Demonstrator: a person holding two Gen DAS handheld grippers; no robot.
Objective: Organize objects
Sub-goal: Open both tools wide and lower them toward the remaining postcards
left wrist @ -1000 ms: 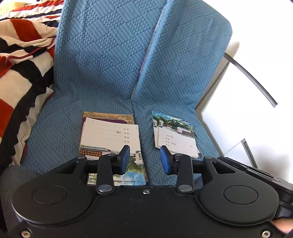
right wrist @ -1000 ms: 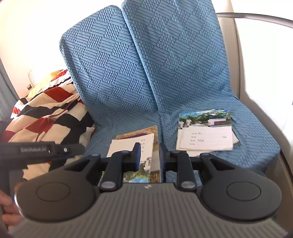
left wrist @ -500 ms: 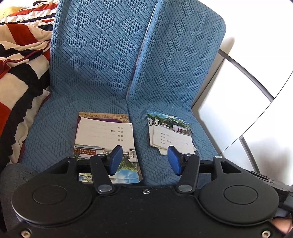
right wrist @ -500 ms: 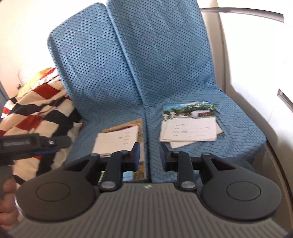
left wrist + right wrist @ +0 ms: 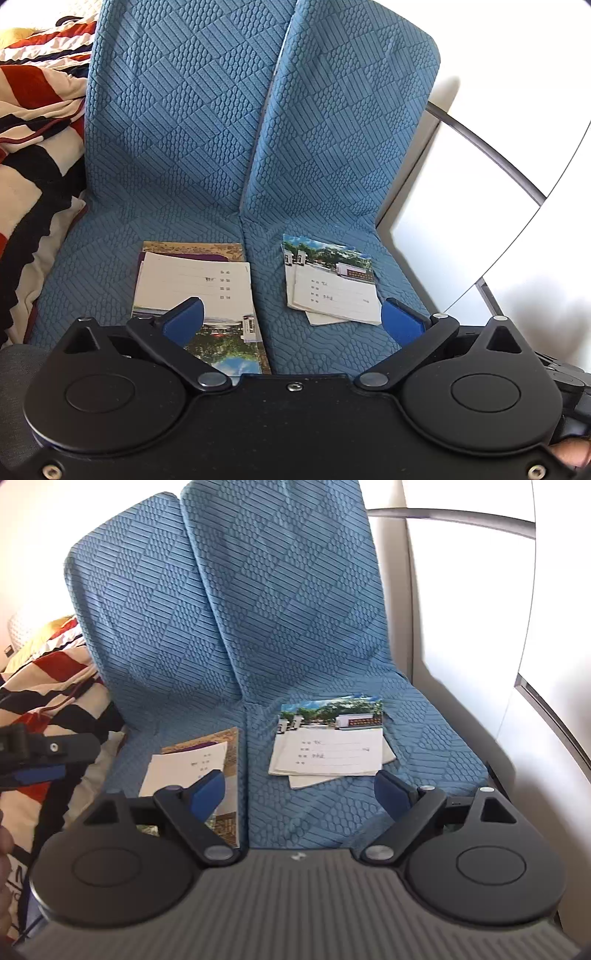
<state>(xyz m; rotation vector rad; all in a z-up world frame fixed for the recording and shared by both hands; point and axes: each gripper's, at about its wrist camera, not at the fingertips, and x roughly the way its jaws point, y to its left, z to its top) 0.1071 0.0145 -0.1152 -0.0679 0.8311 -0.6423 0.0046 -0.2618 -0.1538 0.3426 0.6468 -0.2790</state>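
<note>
Blue quilted seat (image 5: 177, 206), 2 booklet piles lying apart, so nothing merged yet. Left view: my left gripper (image 5: 291, 317) spread wide, empty, above the left pile (image 5: 195, 280). Right view: right gripper (image 5: 299, 788) likewise splayed, facing the right pile (image 5: 328, 753), probably 3 sheets, askew.

No print here can be read. The white cover of the left booklet stack (image 5: 192, 284) on the blue seat cushion (image 5: 92, 273) carries ruled lines with a few small dark characters beside them, too small to make out. The right booklet stack (image 5: 328, 755) bears the same kind of form lines with some handwriting on them, likewise illegible, and the building pictured at its far edge shows a reddish sign strip whose characters cannot be told.
</note>
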